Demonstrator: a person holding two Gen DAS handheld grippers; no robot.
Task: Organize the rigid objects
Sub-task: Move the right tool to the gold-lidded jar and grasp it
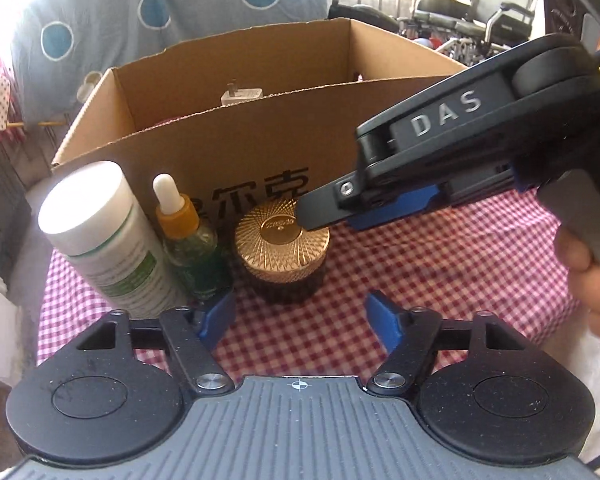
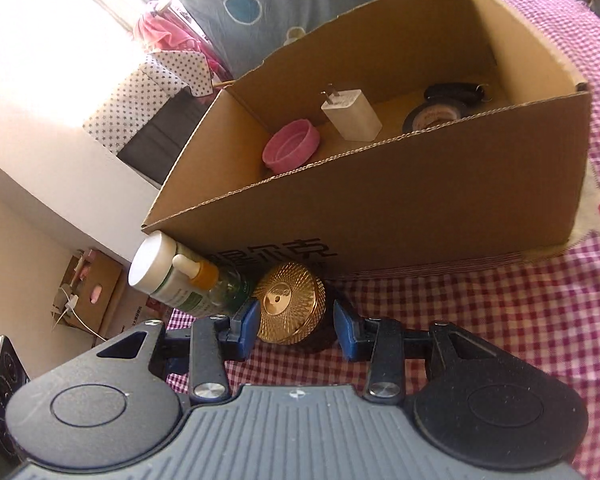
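A dark jar with a gold patterned lid (image 1: 282, 240) (image 2: 290, 304) stands on the checked cloth in front of a cardboard box (image 1: 228, 136) (image 2: 420, 208). Left of it stand a dropper bottle (image 1: 188, 248) (image 2: 216, 280) and a white-capped bottle (image 1: 100, 232) (image 2: 160, 276). My right gripper (image 2: 296, 330) (image 1: 316, 216) is low at the jar. Its blue pads flank the lid with the jaws partly apart, and I see no firm press. My left gripper (image 1: 300, 318) is open and empty just short of the jar, its left pad beside the dropper bottle's base.
Inside the box lie a pink cap (image 2: 292, 146), a white plug charger (image 2: 352, 114) and a black tape roll (image 2: 436, 114). The red checked cloth (image 1: 460, 260) spreads to the right. A hand (image 1: 592, 280) holds the right gripper's handle. Hanging laundry fills the background.
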